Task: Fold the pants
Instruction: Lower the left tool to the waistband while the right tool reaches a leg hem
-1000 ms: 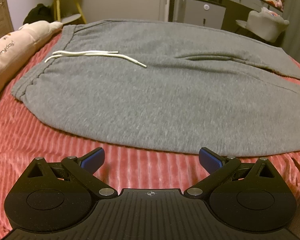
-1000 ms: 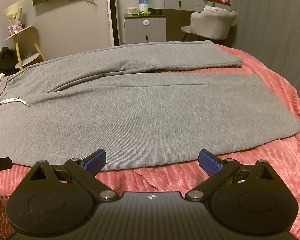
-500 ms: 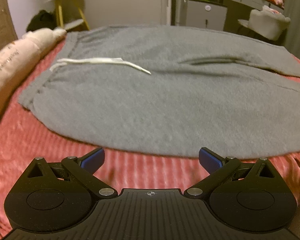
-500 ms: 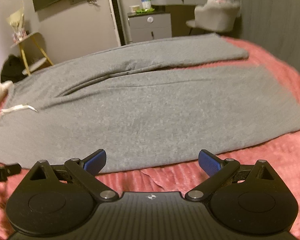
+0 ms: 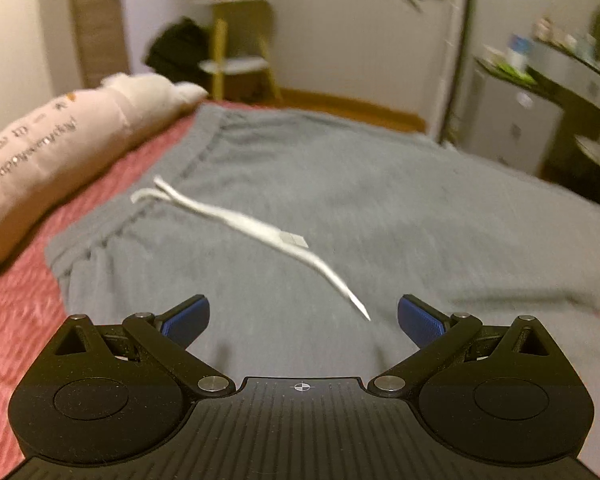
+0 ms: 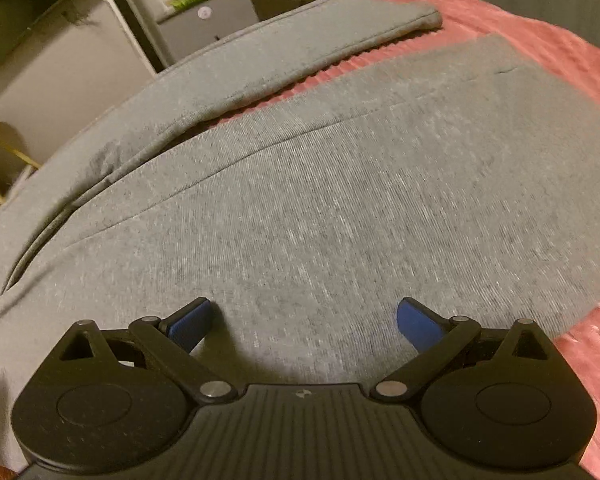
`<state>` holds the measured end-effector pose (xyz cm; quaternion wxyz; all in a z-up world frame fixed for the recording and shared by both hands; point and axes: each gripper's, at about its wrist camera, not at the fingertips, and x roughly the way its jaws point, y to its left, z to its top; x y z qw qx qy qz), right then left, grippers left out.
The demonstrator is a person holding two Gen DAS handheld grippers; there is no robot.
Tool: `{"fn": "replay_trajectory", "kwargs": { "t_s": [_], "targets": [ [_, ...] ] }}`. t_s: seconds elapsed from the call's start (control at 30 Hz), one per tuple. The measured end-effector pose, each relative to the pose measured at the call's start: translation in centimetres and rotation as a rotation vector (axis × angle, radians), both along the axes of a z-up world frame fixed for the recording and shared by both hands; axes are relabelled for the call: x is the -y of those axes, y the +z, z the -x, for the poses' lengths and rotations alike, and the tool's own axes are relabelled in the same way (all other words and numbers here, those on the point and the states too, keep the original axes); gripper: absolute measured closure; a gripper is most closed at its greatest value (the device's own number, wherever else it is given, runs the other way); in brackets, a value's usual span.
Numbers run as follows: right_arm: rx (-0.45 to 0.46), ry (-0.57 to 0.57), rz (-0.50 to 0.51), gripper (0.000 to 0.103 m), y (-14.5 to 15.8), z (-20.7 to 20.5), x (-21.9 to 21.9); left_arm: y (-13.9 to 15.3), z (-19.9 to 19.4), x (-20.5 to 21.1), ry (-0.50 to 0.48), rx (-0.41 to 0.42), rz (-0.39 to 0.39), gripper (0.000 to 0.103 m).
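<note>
Grey sweatpants [image 5: 380, 200] lie flat on a red ribbed bedspread [image 5: 16, 320], waistband to the left, with a white drawstring [image 5: 252, 228] across the front. My left gripper [image 5: 303, 320] is open and empty, low over the waist area just short of the drawstring's tip. In the right wrist view the two legs [image 6: 340, 184] lie side by side, the far leg [image 6: 284, 48] angled away with a strip of bedspread between them. My right gripper [image 6: 303, 320] is open and empty, low over the near leg.
A beige pillow with writing [image 5: 52, 144] lies along the left edge of the bed. Beyond the bed stand a yellow stool [image 5: 236, 48], a grey drawer cabinet [image 6: 208, 24] and a dresser [image 5: 580, 76]. Red bedspread [image 6: 580, 360] shows right of the near leg.
Both grippers have moved forward from the bed's near edge to over the pants, the left turning toward the waistband, the right over the near leg. Both stay open.
</note>
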<state>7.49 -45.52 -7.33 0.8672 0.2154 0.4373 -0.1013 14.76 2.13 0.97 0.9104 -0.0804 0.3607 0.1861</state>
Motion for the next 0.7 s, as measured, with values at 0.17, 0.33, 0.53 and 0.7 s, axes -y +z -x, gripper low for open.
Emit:
{"fn": "replay_trajectory", "kwargs": {
  "t_s": [0.17,0.33,0.53,0.7],
  "targets": [
    [-0.086,0.152,0.06,0.004,1.0,-1.1,-0.5,-2.3,-1.7,-1.7,0.156,0.122,-0.1,0.0],
    [0.07,0.046,-0.021,0.004,6.4,-8.9,3.2,-3.6,-2.0,-3.1,0.204,0.195,-0.139,0.0],
    [0.137,-0.082,-0.085,0.042,7.8,-25.7,5.0,-6.2,-2.9,-4.3,0.174,0.189,-0.013,0.0],
    [0.02,-0.213,-0.031,0.05,5.4,-36.6,5.2,-7.5,-3.9,-5.2,0.212,0.149,0.037,0.0]
  ]
}}
